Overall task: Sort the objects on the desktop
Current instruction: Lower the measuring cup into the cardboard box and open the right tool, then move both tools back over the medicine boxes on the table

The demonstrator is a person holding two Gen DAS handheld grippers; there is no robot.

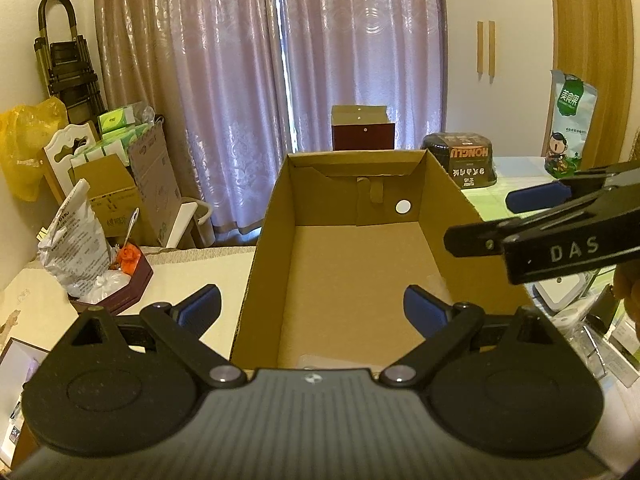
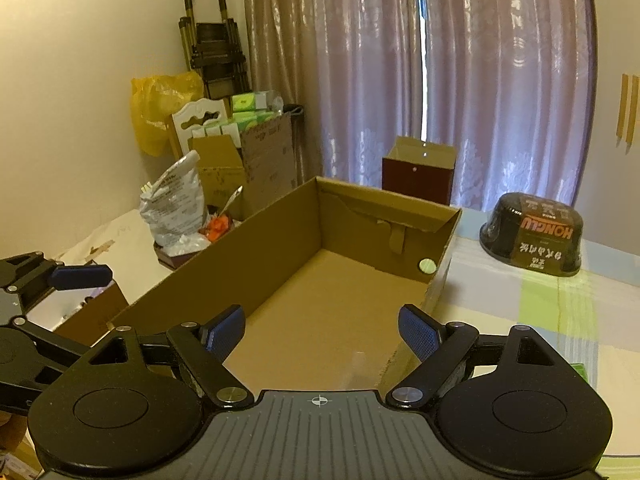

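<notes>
An open brown cardboard box point(image 1: 352, 264) point(image 2: 320, 280) stands on the table with a mostly bare floor; something faint and clear lies at its near end. My left gripper point(image 1: 314, 310) hovers over the box's near left wall, open, with nothing between its blue pads. My right gripper point(image 2: 322, 330) hangs above the box's near end, open and holding nothing. From the left wrist view the right gripper point(image 1: 520, 216) reaches in from the right edge. A black instant-noodle bowl point(image 1: 460, 160) point(image 2: 534, 240) sits upside down on the table right of the box.
A dark red hexagonal tray point(image 1: 120, 284) point(image 2: 172, 256) left of the box holds a crumpled white bag and an orange item. A maroon paper bag point(image 1: 362, 130) point(image 2: 418, 170) stands behind the box. A green snack bag point(image 1: 570, 124) leans at the far right. Cartons and a chair crowd the left corner.
</notes>
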